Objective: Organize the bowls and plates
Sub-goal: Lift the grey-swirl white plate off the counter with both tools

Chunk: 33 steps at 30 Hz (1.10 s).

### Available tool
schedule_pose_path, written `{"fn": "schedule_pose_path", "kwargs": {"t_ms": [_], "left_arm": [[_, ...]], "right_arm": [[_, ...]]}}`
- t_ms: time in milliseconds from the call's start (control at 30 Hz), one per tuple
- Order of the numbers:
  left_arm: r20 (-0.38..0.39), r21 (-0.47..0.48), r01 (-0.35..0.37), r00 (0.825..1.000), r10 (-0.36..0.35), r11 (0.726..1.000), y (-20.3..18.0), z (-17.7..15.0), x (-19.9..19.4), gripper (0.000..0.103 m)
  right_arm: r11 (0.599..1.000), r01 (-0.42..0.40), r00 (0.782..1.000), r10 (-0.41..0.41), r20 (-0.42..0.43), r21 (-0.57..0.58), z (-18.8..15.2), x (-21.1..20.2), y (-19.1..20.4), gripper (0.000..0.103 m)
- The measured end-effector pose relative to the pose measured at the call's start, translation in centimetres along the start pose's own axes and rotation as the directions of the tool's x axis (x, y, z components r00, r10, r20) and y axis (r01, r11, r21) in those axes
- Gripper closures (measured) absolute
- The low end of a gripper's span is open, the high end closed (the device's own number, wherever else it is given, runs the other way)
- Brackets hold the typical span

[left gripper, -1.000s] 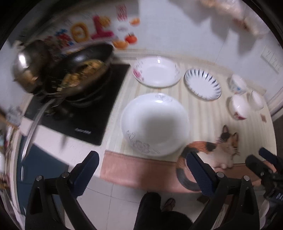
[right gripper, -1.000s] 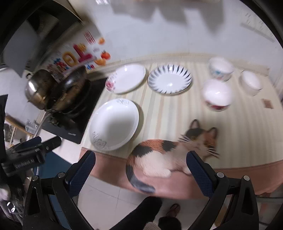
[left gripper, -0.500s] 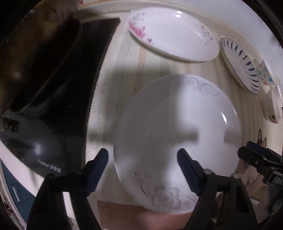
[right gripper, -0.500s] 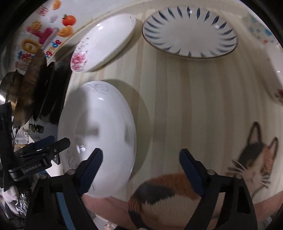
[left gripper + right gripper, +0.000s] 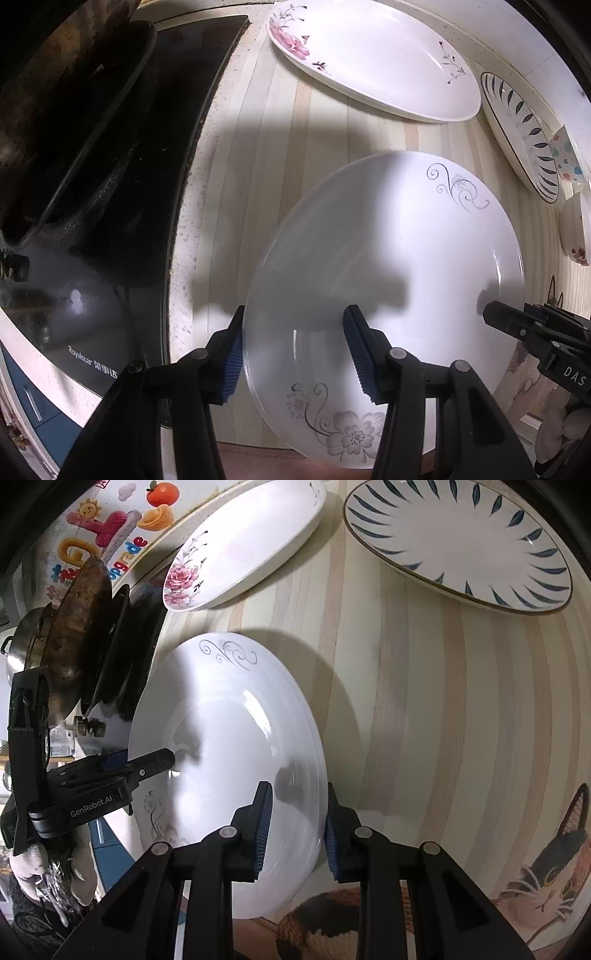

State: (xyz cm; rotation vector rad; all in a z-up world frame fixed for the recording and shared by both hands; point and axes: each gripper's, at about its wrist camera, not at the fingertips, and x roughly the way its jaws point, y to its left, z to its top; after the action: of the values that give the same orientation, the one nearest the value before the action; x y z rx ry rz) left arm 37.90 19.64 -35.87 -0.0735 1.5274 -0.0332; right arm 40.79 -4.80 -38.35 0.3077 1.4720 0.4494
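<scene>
A large white plate with grey flower prints lies on the striped mat, also in the right wrist view. My left gripper straddles its left rim, one finger outside and one over the plate, jaws narrowed but not pressed on it. My right gripper straddles its right rim the same way. A rose-print plate and a blue-leaf plate lie behind.
A black induction hob with a dark pan stands left of the plate. Small bowls sit at the far right. A cat picture is printed on the mat's near right.
Both grippers came down from high above the counter to the large white plate and narrowed their jaws around its opposite rims.
</scene>
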Motion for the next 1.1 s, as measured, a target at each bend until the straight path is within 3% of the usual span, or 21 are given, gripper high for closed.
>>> {"fn": "schedule_pose_path", "kwargs": {"t_ms": [200,733,1100], "left_arm": [[0.003,0.034,-0.012,1.0,0.012,0.999,-2.3,-0.1,-0.5,0.055],[0.012,0.131,0.002,1.0,-0.004,0.991,-12.1,-1.4,-1.5,0.054],[-0.009,0.088,-0.029,1.0,0.03,0.996,-15.8,-2.3,0.0,0.054]], "right_arm": [[1.0,-0.002,1.0,0.002,-0.013,-0.01,-1.0,-0.7,-1.3,0.075],[0.999,0.043,0.999,-0.044,0.019,0.006,-4.1,-7.9,-11.1,0.075],[0.999,0.036,0.999,-0.036,-0.003,-0.001,-5.1,-8.2,-14.4,0.075]]}}
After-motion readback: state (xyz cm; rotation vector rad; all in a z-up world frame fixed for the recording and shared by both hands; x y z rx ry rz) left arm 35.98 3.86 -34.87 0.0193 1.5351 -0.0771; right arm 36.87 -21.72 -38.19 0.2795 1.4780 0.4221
